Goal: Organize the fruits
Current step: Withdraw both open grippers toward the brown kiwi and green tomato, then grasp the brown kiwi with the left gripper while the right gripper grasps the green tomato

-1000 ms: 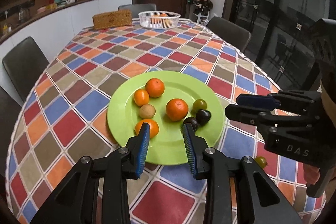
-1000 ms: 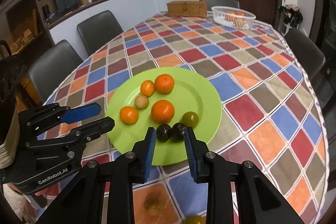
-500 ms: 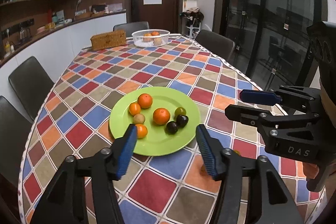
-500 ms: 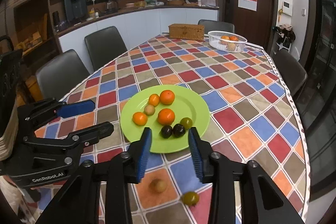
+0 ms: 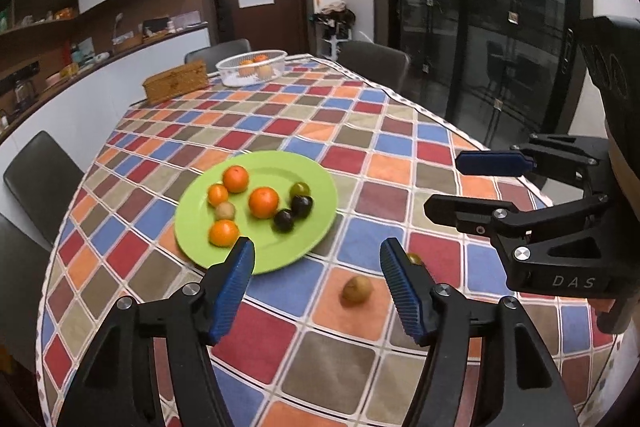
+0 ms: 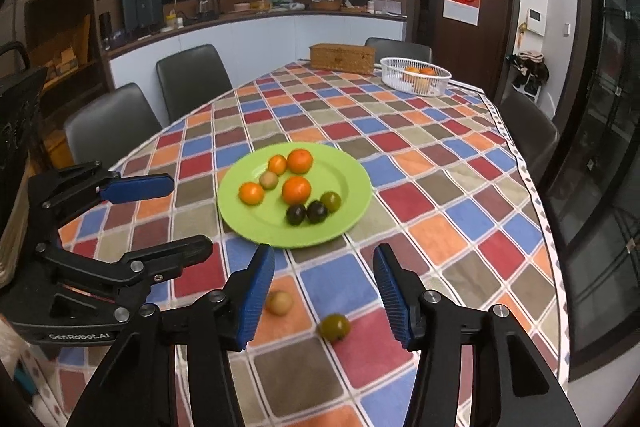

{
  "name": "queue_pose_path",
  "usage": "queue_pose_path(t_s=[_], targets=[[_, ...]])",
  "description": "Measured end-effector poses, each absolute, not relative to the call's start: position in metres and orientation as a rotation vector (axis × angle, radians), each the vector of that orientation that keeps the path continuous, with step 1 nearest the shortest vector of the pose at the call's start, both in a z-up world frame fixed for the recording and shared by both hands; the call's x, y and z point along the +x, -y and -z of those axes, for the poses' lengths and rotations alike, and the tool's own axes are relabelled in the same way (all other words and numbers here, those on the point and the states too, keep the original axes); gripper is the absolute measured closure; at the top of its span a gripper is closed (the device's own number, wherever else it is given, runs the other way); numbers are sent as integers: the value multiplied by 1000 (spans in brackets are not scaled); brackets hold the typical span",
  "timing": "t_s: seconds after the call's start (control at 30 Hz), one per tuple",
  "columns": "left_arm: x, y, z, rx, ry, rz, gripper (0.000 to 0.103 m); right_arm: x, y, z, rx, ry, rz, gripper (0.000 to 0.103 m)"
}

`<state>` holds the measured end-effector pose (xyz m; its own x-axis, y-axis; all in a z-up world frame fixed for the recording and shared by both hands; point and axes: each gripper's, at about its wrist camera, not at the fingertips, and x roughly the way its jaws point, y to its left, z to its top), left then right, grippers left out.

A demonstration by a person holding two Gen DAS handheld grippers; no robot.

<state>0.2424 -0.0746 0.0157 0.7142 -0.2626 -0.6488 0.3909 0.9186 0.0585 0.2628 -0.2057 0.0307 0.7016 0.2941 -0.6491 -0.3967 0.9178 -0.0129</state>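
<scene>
Grippers left and right spread wide; only right view fully shows green fruit

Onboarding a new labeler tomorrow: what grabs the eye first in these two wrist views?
The bright green plate in the middle of the checkered tablecloth, holding four orange fruits, a brown one, a green one and two dark ones. Next, two stray fruits off the plate near the table's front edge: a brown fruit and a green fruit. Both the left gripper and the right gripper hang open above them.
</scene>
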Motion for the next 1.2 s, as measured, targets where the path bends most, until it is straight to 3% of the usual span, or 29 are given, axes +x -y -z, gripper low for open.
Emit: queue_pose_path(t_s=[0.67, 1.03, 1.2], targets=[[264, 103, 56, 283, -837, 501, 40, 274, 224, 44, -172, -882, -393, 51], [285, 107, 80, 262, -915, 531, 56, 289, 222, 70, -147, -960, -419, 51], [292, 109, 86, 243, -943, 534, 63, 296, 219, 75, -138, -976, -429, 57]])
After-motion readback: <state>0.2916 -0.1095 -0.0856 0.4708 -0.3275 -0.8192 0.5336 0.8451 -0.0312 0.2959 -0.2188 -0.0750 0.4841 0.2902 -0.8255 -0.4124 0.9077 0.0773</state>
